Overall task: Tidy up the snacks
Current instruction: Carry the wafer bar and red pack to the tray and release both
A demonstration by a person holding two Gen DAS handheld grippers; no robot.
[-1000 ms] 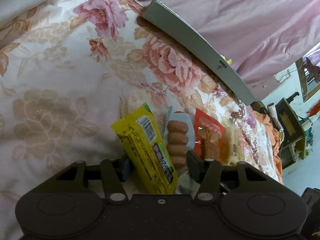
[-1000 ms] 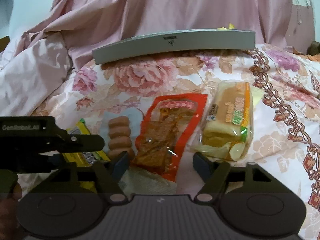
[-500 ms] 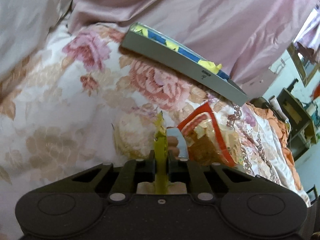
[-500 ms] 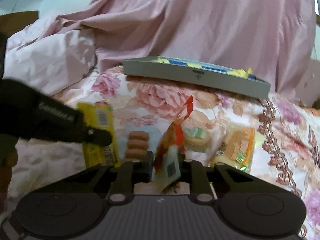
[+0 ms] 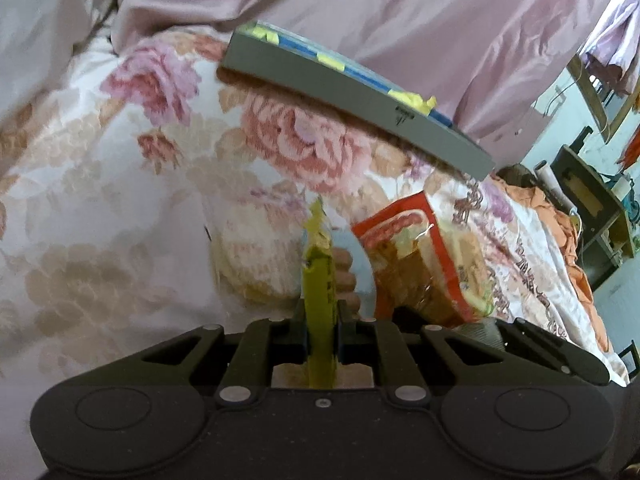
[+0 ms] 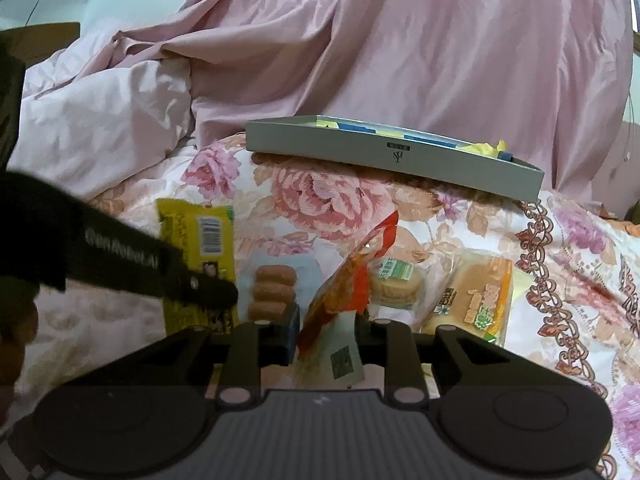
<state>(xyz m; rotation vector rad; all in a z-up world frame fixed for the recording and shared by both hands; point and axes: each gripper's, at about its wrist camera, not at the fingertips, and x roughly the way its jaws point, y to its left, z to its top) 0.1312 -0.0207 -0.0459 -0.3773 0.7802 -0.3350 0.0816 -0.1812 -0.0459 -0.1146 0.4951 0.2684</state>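
On a bed covered with a cream floral-print quilt (image 6: 328, 200), the following items are recorded.

Item 1: a flat yellow foil snack packet (image 5: 318, 300), printed with a barcode. It is clamped edge-on between the closed fingers of the left gripper (image 5: 320, 332) and is held upright, clear of the quilt; in the right wrist view its printed face (image 6: 196, 248) is seen behind the left gripper's black arm. The upright hold is judged to keep the packet from dragging on the fabric while it is carried.

Item 2: a red-and-clear plastic pouch of brown dried snack (image 6: 352, 276). It is pinched at its lower edge by the right gripper (image 6: 326, 336), whose fingers are drawn together on it, and it is raised with its top corner pointing up. From the left wrist view its face (image 5: 420, 264) is seen just beside the yellow packet.

Item 3: a shallow grey rectangular cardboard tray (image 6: 400, 152), laid at the far side of the quilt against the pink satin bedding (image 6: 400, 48). Blue and yellow wrappers (image 6: 472, 144) are already seen inside, so it is judged to be the collecting place.

Items 4–6, lying flat on the quilt between grippers and tray: a clear pack of small brown sausages (image 6: 276, 292), a wrapped round biscuit stack (image 6: 396, 284), and a bagged sliced bread cake with orange and green label (image 6: 476, 300). These are judged not yet sorted.
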